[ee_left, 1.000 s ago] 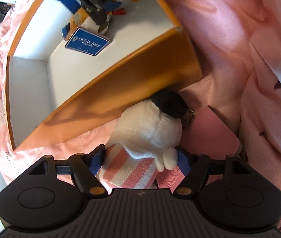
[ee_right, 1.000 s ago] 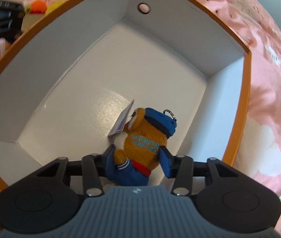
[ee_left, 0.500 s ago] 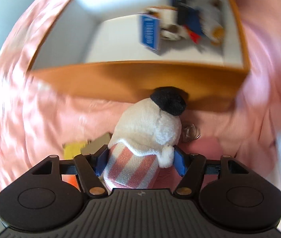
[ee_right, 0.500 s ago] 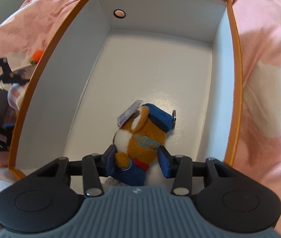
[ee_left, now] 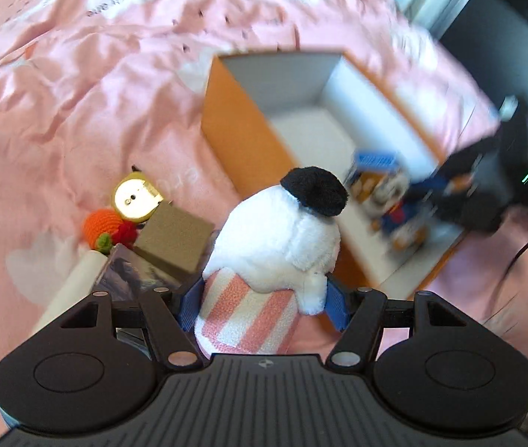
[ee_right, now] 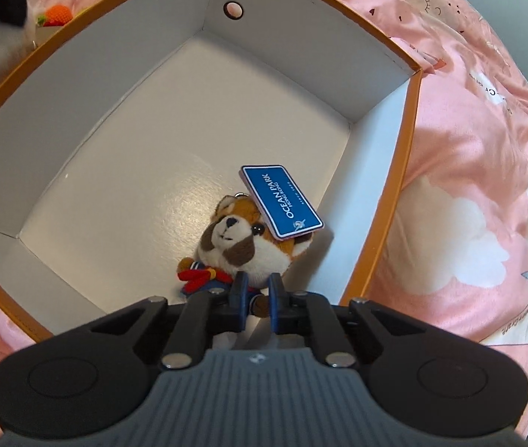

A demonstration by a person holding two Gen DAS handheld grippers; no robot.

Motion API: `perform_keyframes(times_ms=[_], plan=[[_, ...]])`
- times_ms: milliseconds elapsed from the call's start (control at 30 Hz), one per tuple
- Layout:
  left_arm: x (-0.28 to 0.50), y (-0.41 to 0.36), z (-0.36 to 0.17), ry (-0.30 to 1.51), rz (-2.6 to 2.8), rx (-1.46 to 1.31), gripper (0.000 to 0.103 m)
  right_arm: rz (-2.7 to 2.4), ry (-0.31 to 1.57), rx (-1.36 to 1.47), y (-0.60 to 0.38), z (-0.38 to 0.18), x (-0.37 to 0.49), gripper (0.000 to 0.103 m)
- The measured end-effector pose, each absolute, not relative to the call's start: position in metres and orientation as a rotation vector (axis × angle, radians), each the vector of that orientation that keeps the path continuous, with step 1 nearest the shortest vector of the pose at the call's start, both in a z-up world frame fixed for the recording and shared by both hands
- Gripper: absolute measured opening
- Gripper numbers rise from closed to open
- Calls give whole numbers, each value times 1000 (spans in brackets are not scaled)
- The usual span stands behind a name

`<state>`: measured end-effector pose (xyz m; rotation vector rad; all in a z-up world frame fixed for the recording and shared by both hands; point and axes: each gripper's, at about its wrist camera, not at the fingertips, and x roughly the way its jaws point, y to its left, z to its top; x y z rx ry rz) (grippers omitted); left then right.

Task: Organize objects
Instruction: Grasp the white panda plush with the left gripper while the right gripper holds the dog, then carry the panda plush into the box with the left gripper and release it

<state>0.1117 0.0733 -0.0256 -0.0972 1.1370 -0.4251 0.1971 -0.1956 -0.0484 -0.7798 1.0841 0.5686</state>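
Left gripper clamped on white plush with black cap and pink-striped base, held above pink bedsheet just beside orange box. Right gripper fingers nearly together, nothing visibly pinched, over red panda plush lying in box, blue Ocean Park tag on its head. Crochet carrot, brown cardboard box on sheet

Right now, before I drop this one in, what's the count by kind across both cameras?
Plush toys: 2 (white plush in the left gripper, red panda plush in the orange box)
Boxes: 2 (orange box, small brown box)
Crochet toys: 1
Yellow round trinkets: 1
Total: 6, leaving out the blurred pieces beside the brown box.
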Motion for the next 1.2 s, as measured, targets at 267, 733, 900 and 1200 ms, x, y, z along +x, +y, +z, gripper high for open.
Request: perform_keyframes(times_ms=[267,733,900,1200], plan=[[147,16,14,1050,-444,-365,76,577,1080,-710,-204,-36,199,12],[171,-64,-66,1108,-265,-597,76,610,1031,-656,-213,-31,188,13],[173,-73,-76,1145,-249,-567,76,626,1053,-586,-214,-34,194,13],[173,-79,-83,1179,-223,-522,80,632,1055,-623,-206,-45,190,15]])
